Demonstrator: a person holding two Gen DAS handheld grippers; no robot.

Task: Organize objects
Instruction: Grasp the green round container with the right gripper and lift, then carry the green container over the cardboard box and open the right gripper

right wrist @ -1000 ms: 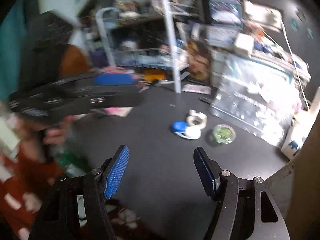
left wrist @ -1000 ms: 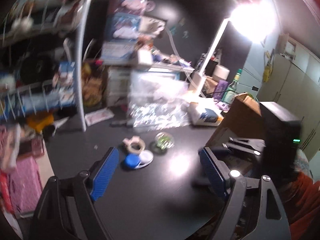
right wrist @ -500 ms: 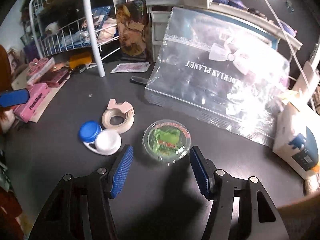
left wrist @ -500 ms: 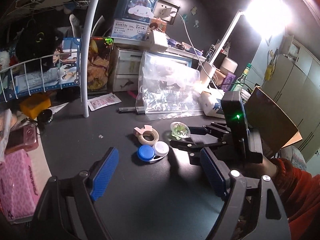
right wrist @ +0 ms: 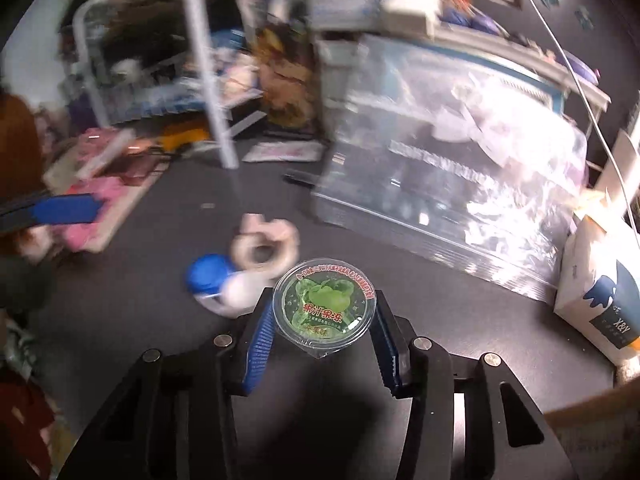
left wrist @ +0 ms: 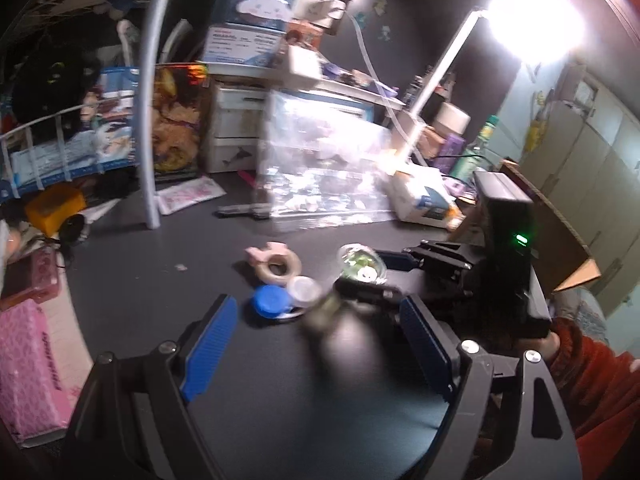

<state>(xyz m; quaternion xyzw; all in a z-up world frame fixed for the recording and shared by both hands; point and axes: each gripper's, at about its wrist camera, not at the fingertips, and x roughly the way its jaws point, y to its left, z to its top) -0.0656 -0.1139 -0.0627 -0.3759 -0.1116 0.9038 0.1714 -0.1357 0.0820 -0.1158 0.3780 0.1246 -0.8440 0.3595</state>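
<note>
The right gripper [right wrist: 324, 344] has just been closing, and the small jelly cup [right wrist: 325, 305] now stands between its blue fingers [right wrist: 260, 344], on the dark table [right wrist: 460, 292] near its middle. The fingers seem to touch the cup's sides under the rim, so I judge that they grip it, although the contact itself is partly hidden by the wide sealed lid. The left gripper [left wrist: 320, 352] hangs above the table with its fingers wide apart and nothing between them. Just beside the cup, on its left in the right wrist view, lie a blue and white lens case [right wrist: 218, 282] and a pale tape roll [right wrist: 266, 242]; a clear plastic bag [right wrist: 460, 184] stands behind, and a white box [right wrist: 596, 292] is on the right. The cup is probably light, with thin, soft plastic walls that bend under pressure, and the smooth surface may be slippery. The foil lid is the weak part, so too hard a squeeze could make it burst or leak. The best place to hold is low on the body, below the rim, so the rim rests above the fingers and stops the cup from sliding down. It should be kept upright while it is carried.
</note>
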